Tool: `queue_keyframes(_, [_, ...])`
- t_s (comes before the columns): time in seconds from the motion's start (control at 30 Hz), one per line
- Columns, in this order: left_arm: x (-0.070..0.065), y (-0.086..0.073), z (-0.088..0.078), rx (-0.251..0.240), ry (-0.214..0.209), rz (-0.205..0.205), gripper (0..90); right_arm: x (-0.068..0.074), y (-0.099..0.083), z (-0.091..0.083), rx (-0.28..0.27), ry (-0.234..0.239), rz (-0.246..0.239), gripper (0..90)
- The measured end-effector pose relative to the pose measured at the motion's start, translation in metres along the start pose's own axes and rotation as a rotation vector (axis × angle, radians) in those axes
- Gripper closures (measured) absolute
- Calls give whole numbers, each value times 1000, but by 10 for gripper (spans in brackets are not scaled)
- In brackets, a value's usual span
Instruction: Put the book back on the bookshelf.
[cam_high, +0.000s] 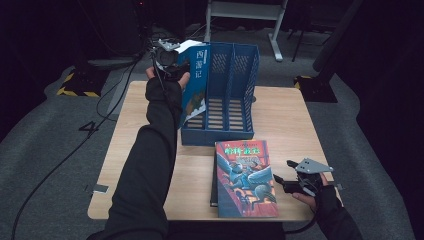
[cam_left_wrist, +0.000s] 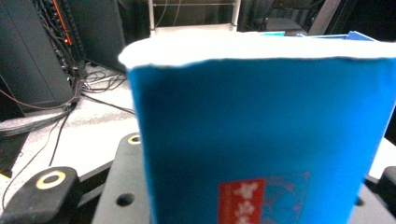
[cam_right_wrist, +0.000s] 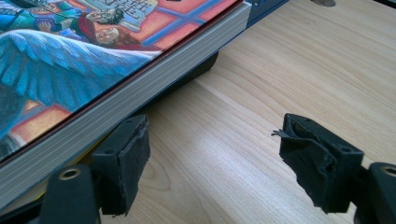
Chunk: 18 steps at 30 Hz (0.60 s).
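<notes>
- The table (cam_high: 145, 150) is viewed from above, looking forward and down.
- The blue book (cam_left_wrist: 261, 140) is seen very close from the left gripper view.
- The illustrated book (cam_right_wrist: 70, 60), at the high view's lower centre (cam_high: 246, 177), is seen close and low from the right gripper view.

in the high view we see the table (cam_high: 280, 115) in the middle of the frame, with the file rack (cam_high: 231, 95) standing on its upper middle part. a book (cam_high: 194, 82) stands tilted in the rack's leftmost compartment. a second book (cam_high: 245, 177) lies flat at lower centre, below the rack, on top of another partly hidden one.
</notes>
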<state>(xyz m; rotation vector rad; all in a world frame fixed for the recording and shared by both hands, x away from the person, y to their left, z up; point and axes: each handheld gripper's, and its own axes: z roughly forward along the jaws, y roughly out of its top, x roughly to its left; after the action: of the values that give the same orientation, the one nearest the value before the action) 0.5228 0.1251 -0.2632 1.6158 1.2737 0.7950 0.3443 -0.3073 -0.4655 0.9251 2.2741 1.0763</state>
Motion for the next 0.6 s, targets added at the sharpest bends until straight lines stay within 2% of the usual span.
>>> queue_keyframes(0.07, [1,0,-1,3,-2,10,604,0,0,0,1,2,-4,248])
queue_keyframes(0.17, [3,-1,2,0,-3,0,604,1,0,1,2,5,-6,248])
queue_keyframes(0.37, [-3,2,17,6,2,11,605,2,1,1,3,10,-11,248])
queue_keyframes(0.5, [-17,1,32,4,27,-15,605,1,0,1,5,14,-9,250])
queue_keyframes(0.6, [-23,-6,45,9,43,-52,604,1,0,1,3,18,-12,253])
